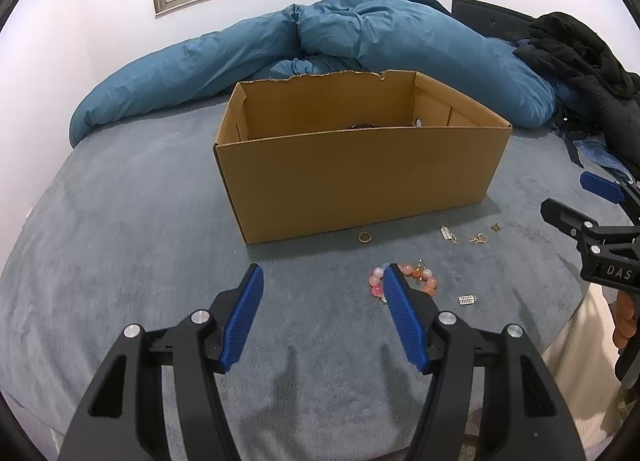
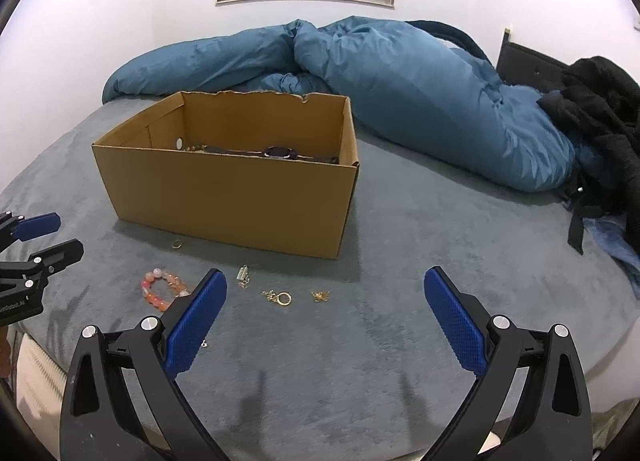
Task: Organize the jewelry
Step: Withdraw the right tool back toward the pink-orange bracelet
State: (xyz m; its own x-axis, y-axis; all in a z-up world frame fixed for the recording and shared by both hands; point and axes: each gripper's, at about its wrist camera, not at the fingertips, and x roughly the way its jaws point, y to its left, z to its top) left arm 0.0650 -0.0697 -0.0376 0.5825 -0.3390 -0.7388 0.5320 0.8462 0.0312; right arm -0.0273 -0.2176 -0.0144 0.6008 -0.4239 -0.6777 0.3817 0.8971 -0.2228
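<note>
Both hand-held grippers hover over a grey bed cover [image 2: 360, 361], each with nothing between its fingers; the left gripper [image 1: 322, 273] stands partly spread, its blue pads apart, and the right gripper [image 2: 324, 275] stands at its widest, pads well apart

An open cardboard box [image 2: 228, 201] sits on the cover ahead of both grippers, its rear edge torn; inside it, near the far side, lie dark pieces of jewelry [image 2: 278, 152], seen only in part over the front wall, so their kind cannot be told

Loose items lie on the cover in front of the box: a small gold ring [image 1: 364, 237] just beside the box's front wall; a pink and orange bead bracelet [image 2: 162, 289] partly hidden behind the left gripper's inner finger in the left wrist view; a silver charm [image 2: 243, 276] nearer the box; a gold chain piece with a round clasp [image 2: 280, 297] and a small gold ornament [image 2: 320, 295] beside it; a further small silver charm [image 1: 468, 299] lies apart, to the right of the bracelet in the left wrist view

None of these items touches either gripper; a crumpled blue duvet [image 2: 400, 77] lies behind the box, dark clothing [image 2: 600, 113] at the right; a cream ribbed sleeve [image 1: 580, 337] shows at the left view's right edge
</note>
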